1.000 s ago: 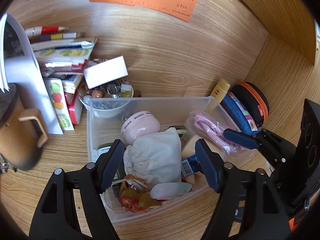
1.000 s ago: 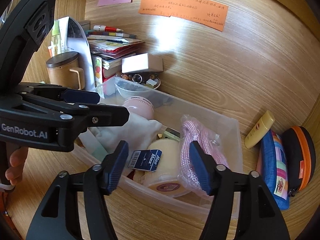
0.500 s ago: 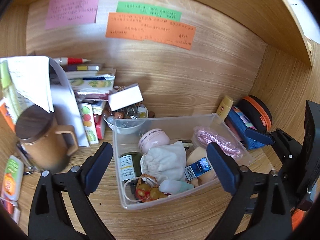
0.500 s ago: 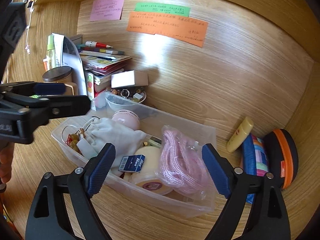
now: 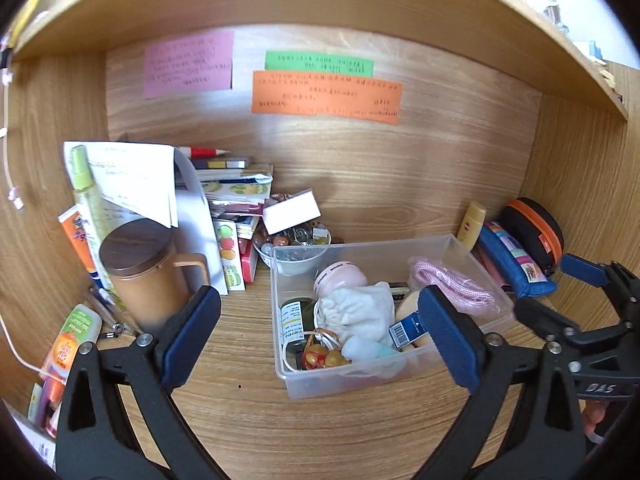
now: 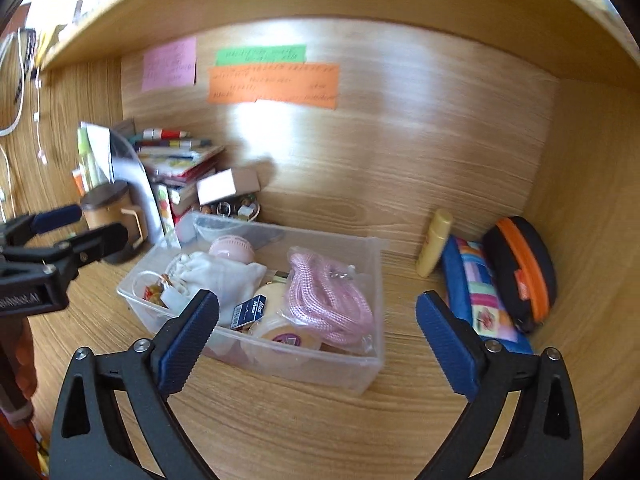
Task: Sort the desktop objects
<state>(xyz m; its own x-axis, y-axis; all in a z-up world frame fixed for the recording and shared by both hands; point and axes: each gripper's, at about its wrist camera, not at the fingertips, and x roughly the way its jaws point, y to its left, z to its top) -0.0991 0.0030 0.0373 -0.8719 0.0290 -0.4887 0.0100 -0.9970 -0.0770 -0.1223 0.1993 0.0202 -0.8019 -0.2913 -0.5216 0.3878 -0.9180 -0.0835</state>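
Wooden desk (image 5: 248,412) inside a wood-panelled alcove, with pink, green and orange notes (image 5: 326,92) stuck on the back wall. On the desk stands a clear plastic box (image 5: 280,308) packed with small things: a white cloth pouch (image 5: 360,312), a pink round jar (image 5: 340,276), a pink coiled cord (image 6: 328,296), a roll of tape (image 6: 280,320) and a small blue packet (image 6: 250,312).

Both grippers have just been opening, and nothing lies between either pair of fingers. In the left wrist view the left gripper (image 5: 320,336) has its jaws spread wide and empty; the box sits beyond and partly between its fingertips (image 5: 448,332), untouched. In the right wrist view the right gripper (image 6: 318,334) is likewise spread wide and empty, with the near wall of the box just past its tips and clear of them.

Left of the box are a brown lidded mug (image 5: 140,272), a stack of books (image 5: 236,200) and a small bowl (image 5: 296,248) of trinkets. To the right, against the side panel, stand a yellow bottle (image 6: 434,242), a blue pencil case (image 6: 476,300) and a black case with an orange zip (image 6: 520,268).
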